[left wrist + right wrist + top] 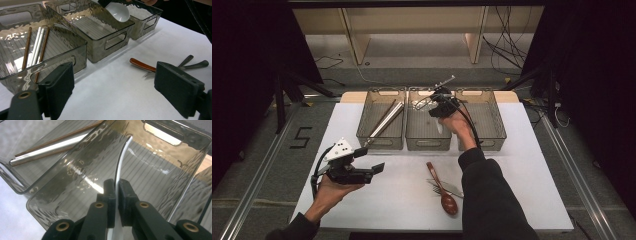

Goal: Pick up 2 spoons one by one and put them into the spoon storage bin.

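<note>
R claw (116, 195) is pinching a white spoon (121, 160) by its handle, pads pressed onto the thin white stem w/ no gap; the spoon hangs over the middle bin (75, 182) of three smoked-plastic bins at the far side of the table (522, 165); in the left gripper view the spoon's bowl (119, 12) sits just above that bin's rim, not yet down on the floor of it.

Key relation: the spoon's long axis runs straight out from the R claw, curving ahead and down into the bin, roughly along the bin's length; so the drop, by my read, is a lower-and-let-go w/ little turning needed; bin walls lie close on either side of the handle, so drifting sideways could clip the rim.

L claw (371, 161) is spread wide, nothing between the pads, held low over the near-left of the table, well apart from the bins. Left bin (381, 120) holds chopsticks (37, 46), brown and white.

On the table: brown wooden spoon (443, 190) and a metal fork (445, 189) crossed beneath it, near the R forearm; L claw is free, so likely the better one for those.
</note>
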Demonstrator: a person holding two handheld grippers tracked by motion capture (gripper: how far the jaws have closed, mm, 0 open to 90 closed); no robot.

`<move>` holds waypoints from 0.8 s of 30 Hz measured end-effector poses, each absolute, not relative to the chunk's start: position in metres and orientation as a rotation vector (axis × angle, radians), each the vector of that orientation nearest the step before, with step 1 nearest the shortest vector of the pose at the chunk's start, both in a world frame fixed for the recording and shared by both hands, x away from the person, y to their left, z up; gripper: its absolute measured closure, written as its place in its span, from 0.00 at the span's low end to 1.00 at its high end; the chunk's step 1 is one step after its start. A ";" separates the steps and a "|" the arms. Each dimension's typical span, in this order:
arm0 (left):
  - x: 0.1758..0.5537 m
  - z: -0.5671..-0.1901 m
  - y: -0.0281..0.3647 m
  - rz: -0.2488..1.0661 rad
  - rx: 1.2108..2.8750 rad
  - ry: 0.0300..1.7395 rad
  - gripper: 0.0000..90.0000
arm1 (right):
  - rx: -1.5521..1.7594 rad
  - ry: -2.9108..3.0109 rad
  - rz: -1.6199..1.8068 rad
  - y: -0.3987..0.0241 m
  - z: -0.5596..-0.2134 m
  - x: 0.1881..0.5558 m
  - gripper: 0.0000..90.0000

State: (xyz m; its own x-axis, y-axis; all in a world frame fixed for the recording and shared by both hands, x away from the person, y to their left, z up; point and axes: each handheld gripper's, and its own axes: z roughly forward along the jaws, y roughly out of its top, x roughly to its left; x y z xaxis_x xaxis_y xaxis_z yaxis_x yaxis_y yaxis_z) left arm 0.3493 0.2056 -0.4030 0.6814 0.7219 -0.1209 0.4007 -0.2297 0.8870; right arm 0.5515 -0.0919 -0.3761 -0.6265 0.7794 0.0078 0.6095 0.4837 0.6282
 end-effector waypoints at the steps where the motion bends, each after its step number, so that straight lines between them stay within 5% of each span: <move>1: 0.349 -0.403 0.205 0.388 1.855 0.884 0.17 | 1.179 2.456 0.871 -0.091 -0.377 0.552 0.95; 12: 0.349 -0.403 0.206 0.387 1.855 0.878 0.17 | 1.205 2.460 0.858 -0.087 -0.386 0.555 0.93; 24: 0.349 -0.403 0.206 0.388 1.851 0.882 0.17 | 1.191 2.466 0.942 -0.093 -0.374 0.541 0.59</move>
State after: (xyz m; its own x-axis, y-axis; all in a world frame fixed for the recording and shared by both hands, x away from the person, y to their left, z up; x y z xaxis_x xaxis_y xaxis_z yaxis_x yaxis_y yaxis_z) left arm 0.3493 0.2058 -0.4032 0.6820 0.7213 -0.1212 0.3980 -0.2270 0.8888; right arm 0.5408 -0.0934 -0.3738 -0.6371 0.7687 0.0569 0.6107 0.4584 0.6456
